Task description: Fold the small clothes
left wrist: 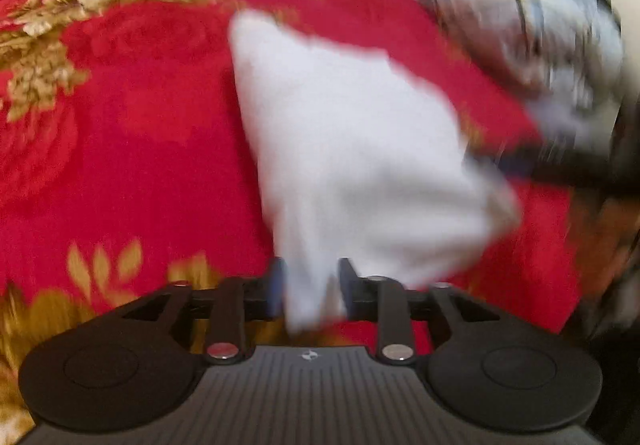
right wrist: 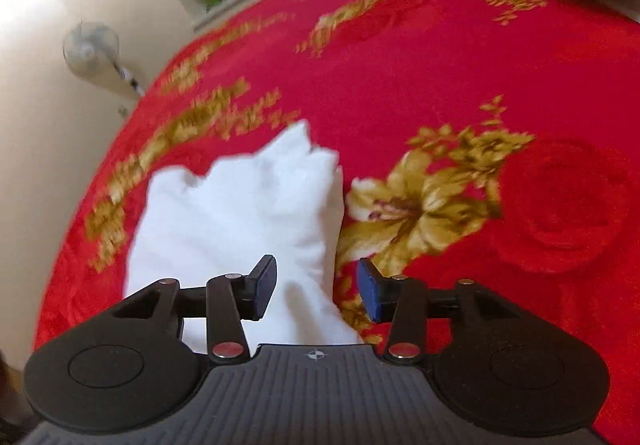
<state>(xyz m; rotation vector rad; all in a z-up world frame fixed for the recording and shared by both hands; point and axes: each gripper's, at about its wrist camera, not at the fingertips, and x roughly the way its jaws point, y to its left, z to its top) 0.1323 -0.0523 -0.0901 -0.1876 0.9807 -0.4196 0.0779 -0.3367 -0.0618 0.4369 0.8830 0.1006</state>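
Cloth (left wrist: 360, 149) edge pinched in L gripper (left wrist: 312, 289); R gripper (right wrist: 317, 287) wide open w/ nothing held, red blanket (right wrist: 440, 93) around.

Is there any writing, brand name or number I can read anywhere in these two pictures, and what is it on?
No readable words or numbers in either view.
A small round crosshair emblem, not lettering, sits on the ribbed body of the left gripper and of the right gripper.
The white cloth shows no label or print.
The red blanket carries only gold flowers.
The crumpled bundle beyond it is too blurred to read.
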